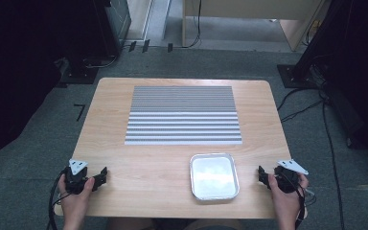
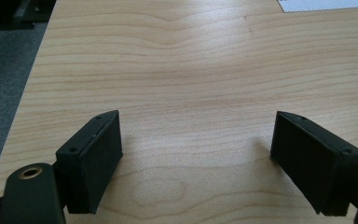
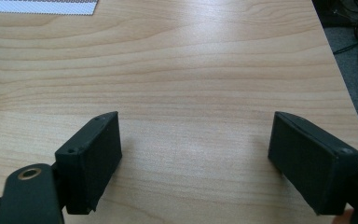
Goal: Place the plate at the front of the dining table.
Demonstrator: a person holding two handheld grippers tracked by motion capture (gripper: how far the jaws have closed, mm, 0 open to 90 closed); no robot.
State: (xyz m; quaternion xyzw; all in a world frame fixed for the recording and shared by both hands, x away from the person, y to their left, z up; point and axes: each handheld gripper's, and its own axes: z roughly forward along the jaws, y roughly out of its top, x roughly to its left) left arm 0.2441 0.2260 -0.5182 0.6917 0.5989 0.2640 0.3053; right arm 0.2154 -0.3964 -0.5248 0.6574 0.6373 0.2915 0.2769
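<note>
Two grippers, left point(image 1: 100, 176) and right point(image 1: 263, 176), rest spread and empty; steel tray point(image 1: 214, 176) nearest right awaits approach.

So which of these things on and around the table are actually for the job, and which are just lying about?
For the job:
left gripper, open
right gripper, open
metal tray, nearest them
striped mat, probably

Just lying about:
cables on the floor
wooden furniture behind the table
</note>
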